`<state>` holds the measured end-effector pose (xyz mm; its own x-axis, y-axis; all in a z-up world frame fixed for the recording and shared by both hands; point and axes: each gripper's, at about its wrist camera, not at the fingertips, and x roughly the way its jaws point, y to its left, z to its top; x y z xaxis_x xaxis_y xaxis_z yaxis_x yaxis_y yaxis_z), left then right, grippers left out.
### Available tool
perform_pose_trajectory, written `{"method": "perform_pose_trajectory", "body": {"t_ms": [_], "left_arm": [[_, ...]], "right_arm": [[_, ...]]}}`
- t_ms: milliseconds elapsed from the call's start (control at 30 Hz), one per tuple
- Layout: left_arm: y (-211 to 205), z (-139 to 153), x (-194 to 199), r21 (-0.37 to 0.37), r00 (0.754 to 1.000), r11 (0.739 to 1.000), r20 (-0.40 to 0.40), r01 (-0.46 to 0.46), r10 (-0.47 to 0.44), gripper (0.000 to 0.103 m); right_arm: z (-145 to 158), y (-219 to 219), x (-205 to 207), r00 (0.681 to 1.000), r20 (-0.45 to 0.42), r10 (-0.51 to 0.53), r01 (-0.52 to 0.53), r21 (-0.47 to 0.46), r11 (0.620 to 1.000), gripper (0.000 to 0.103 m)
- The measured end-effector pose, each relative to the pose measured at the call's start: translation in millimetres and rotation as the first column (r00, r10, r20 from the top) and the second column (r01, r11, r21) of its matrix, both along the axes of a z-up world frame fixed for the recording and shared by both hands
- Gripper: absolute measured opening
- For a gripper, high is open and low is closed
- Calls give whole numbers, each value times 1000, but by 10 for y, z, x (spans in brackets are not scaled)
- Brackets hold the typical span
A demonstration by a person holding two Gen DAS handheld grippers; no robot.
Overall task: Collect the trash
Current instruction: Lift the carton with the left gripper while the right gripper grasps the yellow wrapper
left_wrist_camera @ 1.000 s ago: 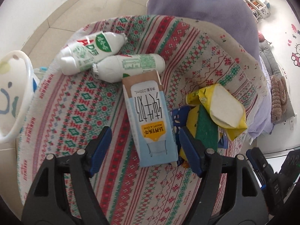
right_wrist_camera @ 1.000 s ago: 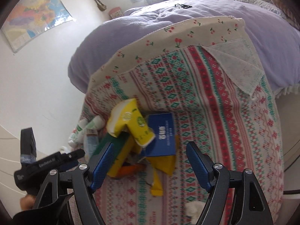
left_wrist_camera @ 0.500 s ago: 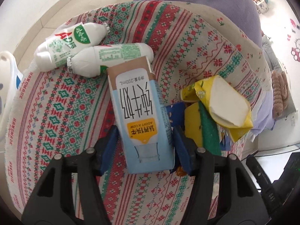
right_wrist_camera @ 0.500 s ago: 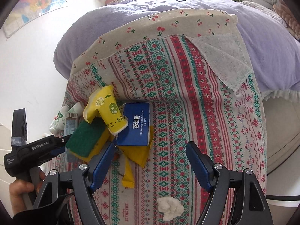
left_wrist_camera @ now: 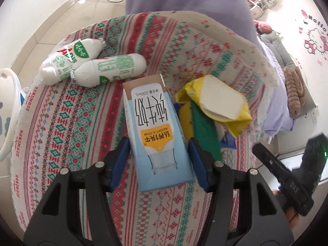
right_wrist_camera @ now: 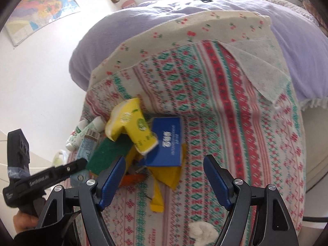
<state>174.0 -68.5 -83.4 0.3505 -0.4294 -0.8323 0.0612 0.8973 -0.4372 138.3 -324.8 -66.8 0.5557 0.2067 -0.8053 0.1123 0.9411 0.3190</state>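
the left gripper (left_wrist_camera: 158,155) has just been closing and now clamps the blue milk carton (left_wrist_camera: 156,131) between its pads, the carton's long axis running straight out ahead along the fingers, over the patterned cloth (left_wrist_camera: 61,123). the right gripper (right_wrist_camera: 164,176) hangs wide and empty, nearer the blue box (right_wrist_camera: 168,141) and the yellow wrappers.

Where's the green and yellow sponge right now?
In the left wrist view, the sponge sits right of centre on the patterned cloth, between the milk carton and the yellow wrapper.
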Motion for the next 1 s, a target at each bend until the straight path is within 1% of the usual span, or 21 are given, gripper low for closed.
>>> {"method": "perform_pose_trajectory", "body": {"t_ms": [133,167,300,433,567,667,700,733,767,800,833,900,1000], "left_arm": [[-1,37,-73,-6,1000,1000,24,8,-7,59],[97,77,-114,-15,1000,1000,27,7,-6,59],[247,145,-183,-30,999,1000,48,3,-1,59],[316,191,-198,-24,998,1000,63,-3,5,59],[326,209,-182,-32,998,999,66,-3,5,59],[334,222,-178,-30,997,1000,75,-3,5,59],[341,227,-179,-29,997,1000,78,-3,5,59],[332,226,-172,-28,997,1000,80,-3,5,59],[337,230,-175,-31,997,1000,83,-2,4,59],[338,235,-171,-34,996,999,84,0,3,59],[342,239,-171,-37,996,999,87,0,3,59],[349,249,-167,-36,996,999,93,-2,5,59],[370,263,-170,-46,995,999,98,-1,6,59]], "right_arm": [[45,96,113,999,45,30,-30,9,1000,80],[51,122,149,998,54,38,-38,11,999,80],[46,241,324,994,85,64,-64,1,998,80],[-9,367,443,991,94,99,-97,-24,995,80],[-73,487,554,988,92,124,-117,-84,990,80],[-127,514,623,989,82,125,-117,-91,989,79],[-150,521,651,990,72,125,-118,-91,989,70],[-175,525,666,991,56,121,-115,-97,989,49],[-206,543,699,992,40,120,-116,-99,988,43],[-208,534,701,993,34,112,-109,-93,990,41],[-191,532,695,993,46,107,-102,-91,991,36],[-135,516,648,993,65,94,-87,-108,990,32],[-45,435,584,994,87,59,-52,-80,995,28]]}}
